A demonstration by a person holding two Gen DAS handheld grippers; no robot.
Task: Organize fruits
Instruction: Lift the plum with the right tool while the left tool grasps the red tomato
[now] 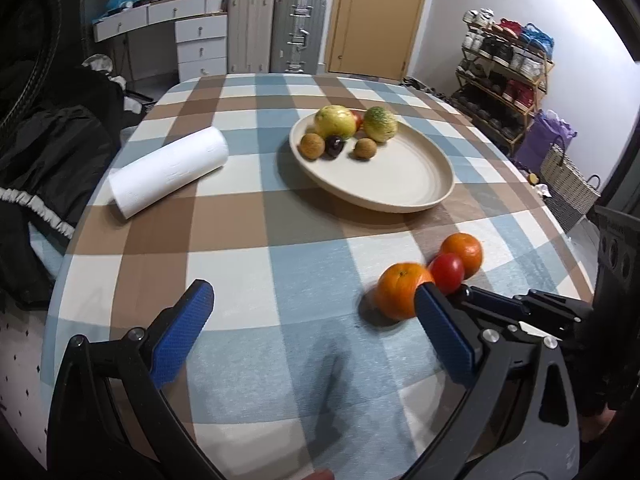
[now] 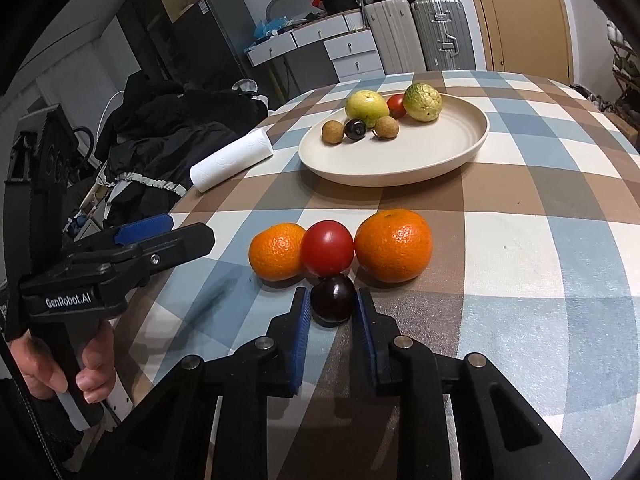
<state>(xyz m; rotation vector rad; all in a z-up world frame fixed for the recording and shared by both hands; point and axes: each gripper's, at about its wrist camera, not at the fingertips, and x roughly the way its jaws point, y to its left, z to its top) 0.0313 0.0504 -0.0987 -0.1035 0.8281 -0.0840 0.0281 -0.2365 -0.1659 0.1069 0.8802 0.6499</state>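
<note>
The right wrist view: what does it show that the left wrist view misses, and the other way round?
Only the right wrist view shows the dark plum pinched in the right gripper, plus a hand holding the left gripper. Only the left wrist view shows the shoe rack. Both show the plate of fruit, the paper towel roll, two oranges and a tomato.

- The right gripper [image 2: 333, 312] is black plastic, with two angular arms ending in ribbed blue pads and round silver screw heads at the pivots.
- The left gripper [image 1: 312, 320] has the same build: a black frame, textured blue pads [image 1: 184, 332] and silver pivot screws.
- At the lower left of the right wrist view, white lettering "GenRobot.AI" marks its black body.
- A hand [image 2: 60, 368] with bare fingers wraps its dark handle.
</note>
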